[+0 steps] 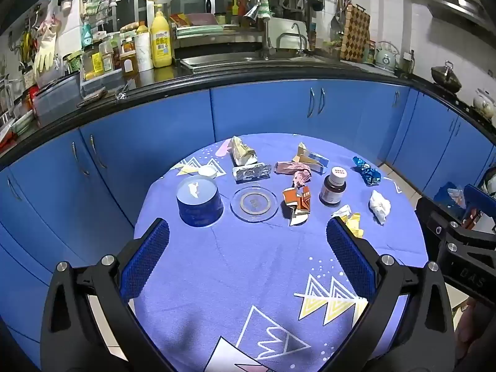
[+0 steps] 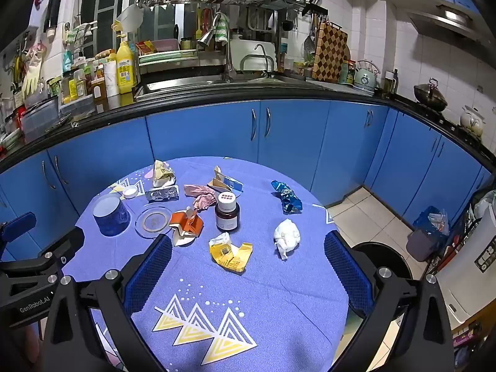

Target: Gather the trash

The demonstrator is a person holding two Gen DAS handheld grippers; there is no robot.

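Left wrist view: the left gripper (image 1: 248, 241) hangs wide open and empty over the tabletop's (image 1: 248, 279) near edge, trash scattered toward the far edge; right wrist view: the right gripper (image 2: 248, 257), equally open, frames a yellow wrapper (image 2: 231, 252) mid-table, likely choosing it.

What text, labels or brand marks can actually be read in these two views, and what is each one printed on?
"GenRobot.AI": on the black body of the left gripper, seen in the right wrist view.
"DAS": partial embossed letters on the right gripper, seen in the left wrist view.
Labels on the brown bottle, yellow wrapper, orange carton and yellow detergent bottle: too small or blurred to read.
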